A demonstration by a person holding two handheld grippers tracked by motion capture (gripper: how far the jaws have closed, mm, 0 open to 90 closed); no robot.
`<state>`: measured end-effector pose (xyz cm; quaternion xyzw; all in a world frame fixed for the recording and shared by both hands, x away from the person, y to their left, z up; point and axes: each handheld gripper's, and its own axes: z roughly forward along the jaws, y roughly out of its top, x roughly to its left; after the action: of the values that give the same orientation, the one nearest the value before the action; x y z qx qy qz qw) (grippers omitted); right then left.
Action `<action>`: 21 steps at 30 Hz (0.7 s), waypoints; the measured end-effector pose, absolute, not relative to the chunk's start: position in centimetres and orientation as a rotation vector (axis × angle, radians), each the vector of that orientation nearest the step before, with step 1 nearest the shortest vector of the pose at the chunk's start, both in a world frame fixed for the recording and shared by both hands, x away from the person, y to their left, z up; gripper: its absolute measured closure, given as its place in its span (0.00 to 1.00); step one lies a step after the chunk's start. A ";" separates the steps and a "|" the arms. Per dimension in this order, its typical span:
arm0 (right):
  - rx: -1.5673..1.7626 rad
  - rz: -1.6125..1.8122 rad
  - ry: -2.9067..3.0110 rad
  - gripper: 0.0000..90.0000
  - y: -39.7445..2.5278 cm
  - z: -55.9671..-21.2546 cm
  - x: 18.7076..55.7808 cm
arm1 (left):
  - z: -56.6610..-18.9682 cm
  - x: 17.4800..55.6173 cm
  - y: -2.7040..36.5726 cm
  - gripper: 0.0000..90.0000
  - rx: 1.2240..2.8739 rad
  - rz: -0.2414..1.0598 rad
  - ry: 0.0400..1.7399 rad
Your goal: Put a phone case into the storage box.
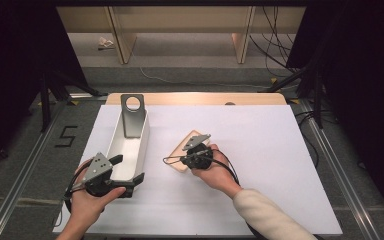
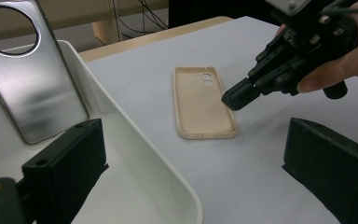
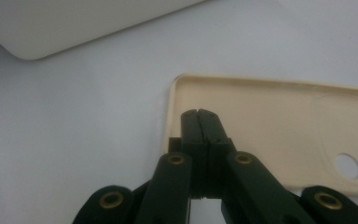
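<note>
- Two grippers in my hands: the right gripper (image 3: 199, 114) has its jaws pressed together, tips over the long edge of the beige phone case (image 2: 200, 105).
- That case lies flat, open side up, on the white table (image 1: 260, 150), beside the white bin (image 1: 142, 145).
- My left gripper (image 2: 191, 158) is spread wide, straddling the bin's near wall.
- A silver phone case (image 2: 32, 74) leans upright inside the bin.

White surface (image 1: 260, 165), wood edge at far side. On it: white bin (image 1: 130, 145) left, beige phone case (image 1: 186, 150) lying flat mid-surface.
</note>
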<state>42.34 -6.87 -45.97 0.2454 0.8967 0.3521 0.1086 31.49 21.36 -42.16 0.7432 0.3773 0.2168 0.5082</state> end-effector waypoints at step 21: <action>0.796 0.859 2.725 1.00 -6.4 -47.6 43.3 | -42.3 31.5 21.3 0.06 1.800 0.520 0.908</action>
<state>43.34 -6.41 -47.58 0.2673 0.9152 0.2884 0.0879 31.54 21.33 -42.34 0.7460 0.3763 0.2154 0.5055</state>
